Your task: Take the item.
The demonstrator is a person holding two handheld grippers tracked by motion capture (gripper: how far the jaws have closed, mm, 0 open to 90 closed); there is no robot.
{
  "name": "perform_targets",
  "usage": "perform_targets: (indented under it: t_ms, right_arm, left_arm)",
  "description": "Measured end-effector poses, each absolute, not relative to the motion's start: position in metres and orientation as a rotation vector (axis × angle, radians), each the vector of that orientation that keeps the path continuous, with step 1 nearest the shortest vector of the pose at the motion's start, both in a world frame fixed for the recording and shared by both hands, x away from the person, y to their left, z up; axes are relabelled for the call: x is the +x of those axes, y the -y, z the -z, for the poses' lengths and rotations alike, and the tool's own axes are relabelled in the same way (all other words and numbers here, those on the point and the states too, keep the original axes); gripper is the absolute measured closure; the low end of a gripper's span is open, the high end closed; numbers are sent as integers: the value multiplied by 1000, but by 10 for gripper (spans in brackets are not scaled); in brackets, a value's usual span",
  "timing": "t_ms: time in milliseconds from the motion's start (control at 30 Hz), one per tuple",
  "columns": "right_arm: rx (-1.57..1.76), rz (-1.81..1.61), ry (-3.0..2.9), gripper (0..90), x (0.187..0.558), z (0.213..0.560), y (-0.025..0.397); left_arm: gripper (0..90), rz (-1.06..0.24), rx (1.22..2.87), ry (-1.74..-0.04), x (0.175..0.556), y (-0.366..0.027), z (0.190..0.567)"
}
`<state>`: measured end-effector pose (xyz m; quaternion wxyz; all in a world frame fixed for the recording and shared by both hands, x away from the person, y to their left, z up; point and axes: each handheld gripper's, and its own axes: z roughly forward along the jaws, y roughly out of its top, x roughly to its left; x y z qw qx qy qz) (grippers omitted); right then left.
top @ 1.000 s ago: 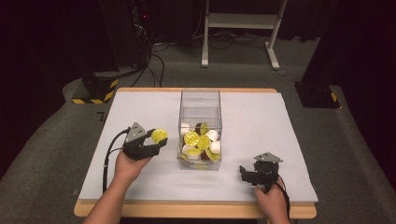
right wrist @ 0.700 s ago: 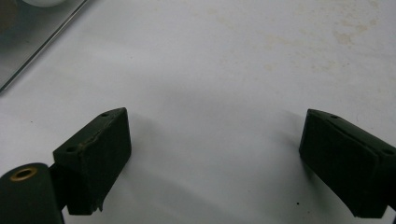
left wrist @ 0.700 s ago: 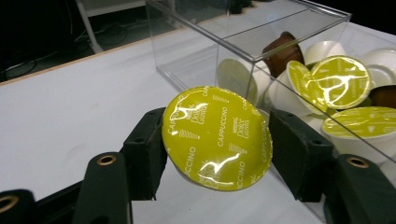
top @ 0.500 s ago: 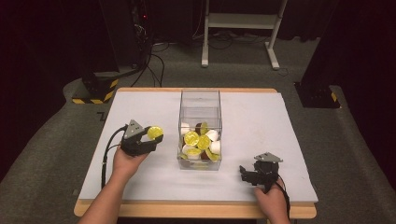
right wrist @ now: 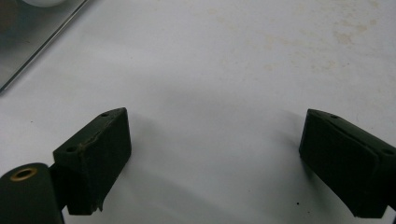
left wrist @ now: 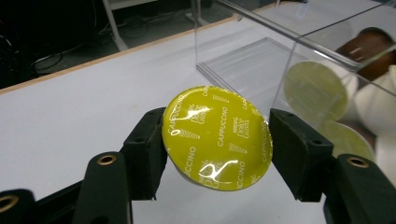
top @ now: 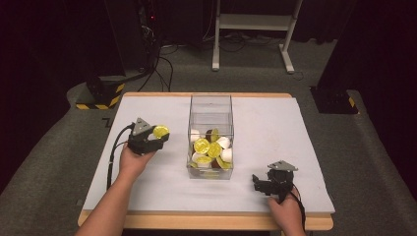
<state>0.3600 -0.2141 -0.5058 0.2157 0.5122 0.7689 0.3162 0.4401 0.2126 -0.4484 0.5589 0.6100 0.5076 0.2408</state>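
A yellow-lidded coffee capsule point(left wrist: 217, 136) marked "cappuccino" sits between the black jaws of my left gripper point(left wrist: 216, 140), which is shut on it. In the high view that capsule point(top: 161, 131) and left gripper point(top: 156, 138) hover left of a clear plastic box point(top: 210, 104). The box point(left wrist: 261, 60) holds several yellow, white and brown capsules point(top: 210, 149). My right gripper point(top: 256, 182) rests low over the white table near its front right, and its jaws point(right wrist: 215, 163) stand wide apart over bare tabletop, open.
The white table point(top: 265, 128) has a wooden edge. Cables, a black stand with yellow-black stripes point(top: 98, 96) and a white frame point(top: 253, 29) sit on the grey floor behind it. A corner of the clear box point(right wrist: 32, 28) lies at the upper left of the right gripper view.
My left gripper with the yellow capsule has drifted slightly left and away from the box. The right gripper has stayed put.
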Motion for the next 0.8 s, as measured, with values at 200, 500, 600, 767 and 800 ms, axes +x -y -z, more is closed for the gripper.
perform_targets:
  t_ms: [200,500,600,767,800]
  right_arm:
    - [1420,-877,-2131,92,360,506,214]
    - [1420,-877,-2131,92,360,506,214]
    - [1419,-878,-2131,92,360,506,214]
    - [1421,-878,-2131,92,360,506,214]
    - [1420,-878,-2131,92,360,506,214]
  left_arm:
    - [398,-574,1448,-1228,459,-214,461]
    - [398,-518,1423,-1322,483,-217,487]
    - [398,-499,1435,-1350,488,-219,494]
    - [397,-473,1435,-1384,493,-218,503]
    - [397,-470,1432,-1386,493,-218,504]
